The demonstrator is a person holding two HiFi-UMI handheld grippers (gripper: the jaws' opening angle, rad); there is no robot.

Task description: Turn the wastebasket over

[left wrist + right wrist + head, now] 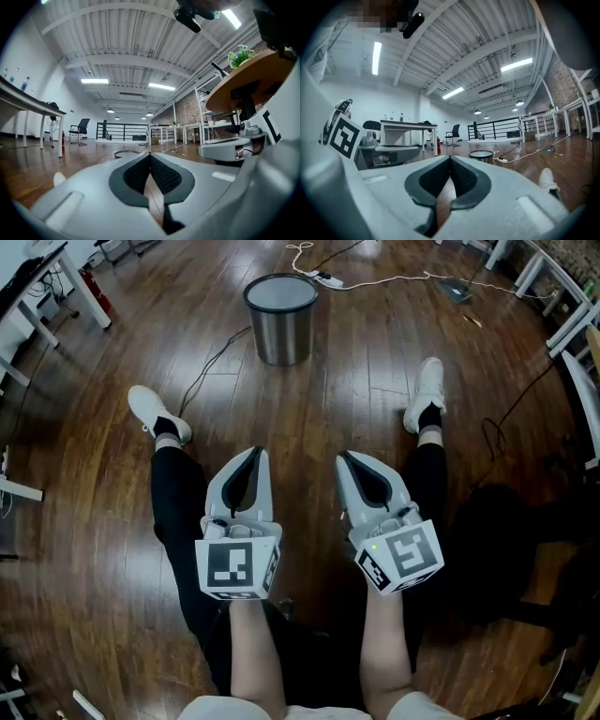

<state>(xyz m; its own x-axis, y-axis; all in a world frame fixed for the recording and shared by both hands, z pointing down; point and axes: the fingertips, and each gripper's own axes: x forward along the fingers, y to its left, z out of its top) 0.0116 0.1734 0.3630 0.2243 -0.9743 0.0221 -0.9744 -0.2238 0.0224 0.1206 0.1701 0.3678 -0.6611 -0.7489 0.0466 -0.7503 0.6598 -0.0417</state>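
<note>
The left gripper [255,452] points level over the wooden floor [94,484]. Its jaws are clenched tip to tip with nothing between them, and in the left gripper view the dark pads [165,176] meet in a closed seam. Off to the outer side of its fingertips, and a little ahead of them, lies the person's left white shoe [157,413].

Well ahead of both pairs of fingertips, roughly on the line that runs between them, stands the wastebasket [281,320]. It is a metal bin with a dark rim, upright with its mouth up, and neither gripper touches it. Farther still beyond the fingertips, past the bin, a power strip [324,279] lies on the boards.

The right gripper [341,457] is held just beside the left one, also level, with its jaws pressed together and empty. In the right gripper view the bin's rim shows slightly right of the closed tips, far off. The right white shoe [427,390] lies ahead of these fingertips and to their outer side.
</note>
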